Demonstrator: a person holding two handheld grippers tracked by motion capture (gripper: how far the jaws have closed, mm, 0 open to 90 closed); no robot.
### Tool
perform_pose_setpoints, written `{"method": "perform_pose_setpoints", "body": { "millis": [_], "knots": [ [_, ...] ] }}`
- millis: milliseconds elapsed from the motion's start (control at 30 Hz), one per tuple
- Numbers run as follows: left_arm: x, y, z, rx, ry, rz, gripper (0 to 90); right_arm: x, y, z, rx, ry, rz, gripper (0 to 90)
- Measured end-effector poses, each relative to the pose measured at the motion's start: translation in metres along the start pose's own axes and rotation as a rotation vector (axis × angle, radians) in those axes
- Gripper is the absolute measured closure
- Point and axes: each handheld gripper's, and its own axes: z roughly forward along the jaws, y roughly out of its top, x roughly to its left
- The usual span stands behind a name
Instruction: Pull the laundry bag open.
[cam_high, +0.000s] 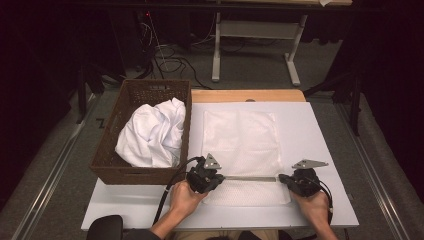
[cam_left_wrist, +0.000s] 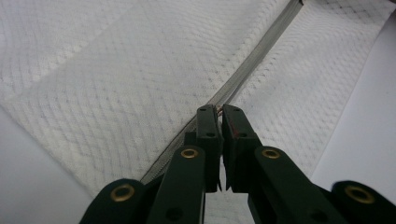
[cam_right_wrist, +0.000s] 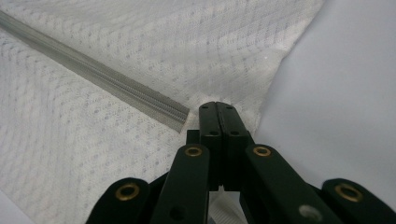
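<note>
one flat white mesh zippered bag (cam_high: 240, 145) lies on the white table top (cam_high: 325, 150), its long axis running away from the person toward the far edge, near the middle of the board. one grey zipper (cam_high: 250, 178) crosses it near the person's end, running left to right between the two grippers. one dark brown woven rectangular basket (cam_high: 127, 100) sits at the left, just beside the bag, with one crumpled white cloth (cam_high: 152, 132) heaped inside it.

two grippers are in use. the left gripper (cam_left_wrist: 217, 110) has its jaws nearly closed, a thin gap between them, pinching a small metallic piece at the zipper line, probably the pull. the right gripper (cam_right_wrist: 218, 105) has its jaws pressed together at the bag's corner, just past the zipper's end, clamping the white mesh fabric.
</note>
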Motion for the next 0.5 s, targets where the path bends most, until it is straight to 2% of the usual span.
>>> {"method": "perform_pose_setpoints", "body": {
  "millis": [167,267,467,500],
  "knots": [
    [0.0004,-0.0026,-0.0010,0.001,0.005,0.003,86.1,-0.0001,0.0000,0.0000,0.000,0.001,0.000,90.0],
    [-0.0011,-0.0023,-0.0015,0.002,0.031,0.029,86.2,0.0005,-0.0001,-0.0002,0.001,0.000,0.007,90.0],
    [-0.0015,-0.0031,-0.0017,0.003,0.030,0.032,86.2,0.0002,-0.0001,-0.0002,0.000,0.002,0.006,90.0],
    [0.0005,-0.0048,-0.0039,0.004,0.041,0.025,86.2,0.0004,-0.0002,-0.0003,0.001,0.001,0.008,90.0]
  ]
}}
